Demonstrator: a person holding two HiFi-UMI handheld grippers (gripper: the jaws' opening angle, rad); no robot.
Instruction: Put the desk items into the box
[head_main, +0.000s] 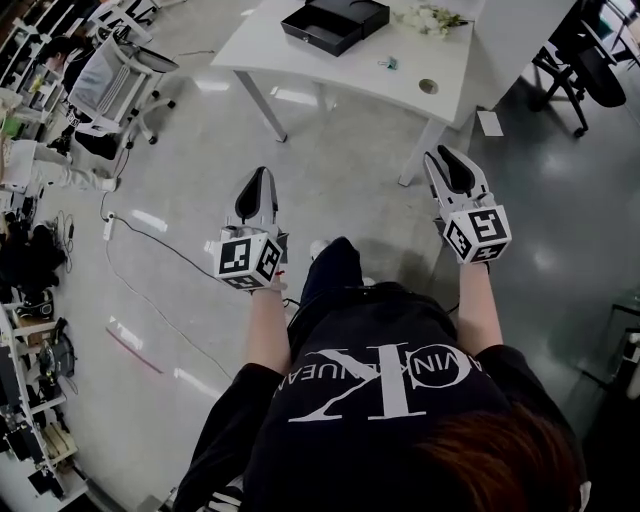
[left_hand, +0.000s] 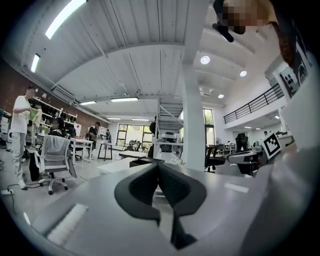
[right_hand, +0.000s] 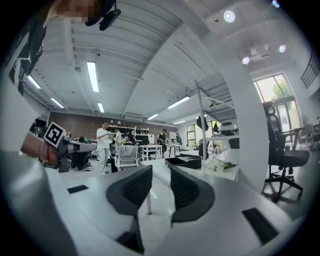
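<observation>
A black open box (head_main: 335, 22) stands on a white table (head_main: 320, 65) well ahead of me, with a bunch of white flowers (head_main: 430, 18), a small clip-like item (head_main: 388, 63) and a round disc (head_main: 428, 86) on the same top. My left gripper (head_main: 262, 174) is held over the bare floor, shut and empty; its own view shows the box (left_hand: 144, 161) far beyond the closed tips (left_hand: 159, 167). My right gripper (head_main: 441, 153) is open by a narrow gap (right_hand: 161, 175) with nothing in it, facing the box (right_hand: 184, 161) and the flowers (right_hand: 220, 164).
A white office chair (head_main: 115, 75) stands at the left and a black one (head_main: 580, 60) at the right. A cable (head_main: 150, 250) runs over the floor, and cluttered shelves (head_main: 30, 300) line the left edge. People (right_hand: 104, 145) stand at distant desks.
</observation>
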